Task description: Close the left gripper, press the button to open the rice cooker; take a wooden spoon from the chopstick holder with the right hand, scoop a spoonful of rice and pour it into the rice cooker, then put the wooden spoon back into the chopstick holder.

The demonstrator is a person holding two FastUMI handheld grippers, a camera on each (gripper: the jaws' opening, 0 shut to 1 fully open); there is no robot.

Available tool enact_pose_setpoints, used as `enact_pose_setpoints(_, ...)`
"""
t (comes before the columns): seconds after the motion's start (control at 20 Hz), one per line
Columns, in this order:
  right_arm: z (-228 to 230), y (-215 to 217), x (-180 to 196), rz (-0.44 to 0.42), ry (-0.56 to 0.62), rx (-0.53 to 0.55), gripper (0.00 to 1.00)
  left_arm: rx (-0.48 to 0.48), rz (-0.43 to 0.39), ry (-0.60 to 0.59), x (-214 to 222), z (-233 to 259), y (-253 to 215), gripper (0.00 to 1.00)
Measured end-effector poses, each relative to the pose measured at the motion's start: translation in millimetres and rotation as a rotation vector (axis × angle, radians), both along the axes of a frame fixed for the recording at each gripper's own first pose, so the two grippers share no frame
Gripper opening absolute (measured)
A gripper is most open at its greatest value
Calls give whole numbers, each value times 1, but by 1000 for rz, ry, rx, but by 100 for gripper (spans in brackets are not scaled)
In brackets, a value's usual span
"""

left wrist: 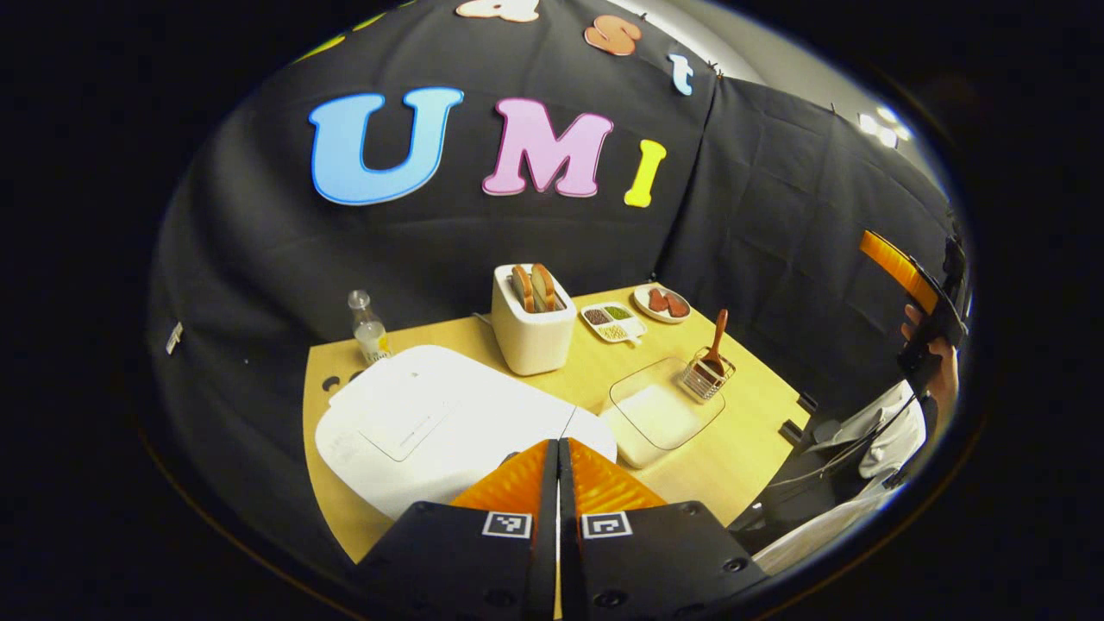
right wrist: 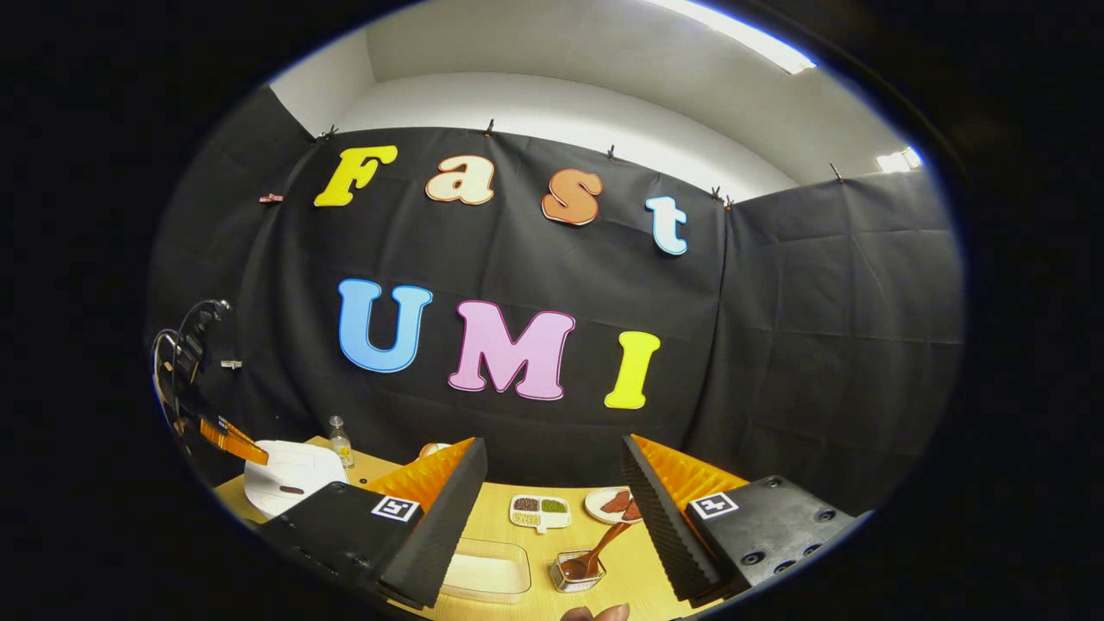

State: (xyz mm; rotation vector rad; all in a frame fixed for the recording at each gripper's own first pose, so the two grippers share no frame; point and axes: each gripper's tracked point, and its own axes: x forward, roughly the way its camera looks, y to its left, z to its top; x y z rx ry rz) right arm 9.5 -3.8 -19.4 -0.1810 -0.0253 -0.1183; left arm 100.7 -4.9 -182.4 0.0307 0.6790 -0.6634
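The table carries everything, and the rice cooker — the biggest thing on it — is the landmark here. Its white lid is down, so the opening step is not yet done. The left gripper hangs just above the cooker's near edge with its jaws pressed together, fingertips over the front of the lid. I cannot pick out the button itself, which is the first risk: if the closed tips come down on plain lid and not on the latch, the lid will stay shut, or the cooker may skid on the smooth tabletop.

Beyond the cooker stands the toaster with bread in it; to the cooker's far left a small bottle. Just to the right of the cooker sits the clear rice container, touching or nearly touching it — a lid springing up should clear it, but I cannot be sure. Right of that container is the chopstick holder, a small wire basket with the wooden spoon leaning out of it.

The right gripper is held well above and right of the cooker, jaws spread wide and empty. The holder is light and open-sided — a grab at the slanted handle could tip it or drag it into the rice container. A divided dish and a plate lie beyond, out of the way.
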Motion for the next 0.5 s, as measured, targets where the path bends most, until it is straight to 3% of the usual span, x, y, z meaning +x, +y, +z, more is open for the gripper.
enact_pose_setpoints(0.3, -11, -13, -6, -57, 9, 2, 98, 124, -62, 144, 27, -57, 14, 7)
enact_pose_setpoints(0.5, -21, -25, -13, -100, 22, 4, 98, 156, -86, 173, 28, -71, 15, 7)
